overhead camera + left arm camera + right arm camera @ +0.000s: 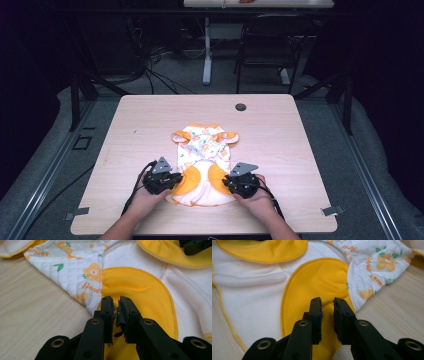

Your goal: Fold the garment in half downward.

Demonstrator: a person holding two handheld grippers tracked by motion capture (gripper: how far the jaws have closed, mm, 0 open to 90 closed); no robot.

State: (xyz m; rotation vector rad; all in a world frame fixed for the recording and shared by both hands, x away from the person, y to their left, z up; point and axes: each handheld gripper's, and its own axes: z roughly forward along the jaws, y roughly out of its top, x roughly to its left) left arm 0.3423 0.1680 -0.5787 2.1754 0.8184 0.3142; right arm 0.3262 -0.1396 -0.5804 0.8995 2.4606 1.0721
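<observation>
Quilted, soft cloth garment point(202, 165) lies on smooth, matt pale wood table point(280, 140).

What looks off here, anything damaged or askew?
The pad on the left gripper looks damaged: the black lining on one jaw's inner face is torn and curling into the narrow gap. The right gripper has flat, intact pads. The garment lies flat on the table; nothing else stands out.

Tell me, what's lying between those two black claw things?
The white and yellow garment: its near end spans from left gripper to right gripper, seen in the high view.
</observation>
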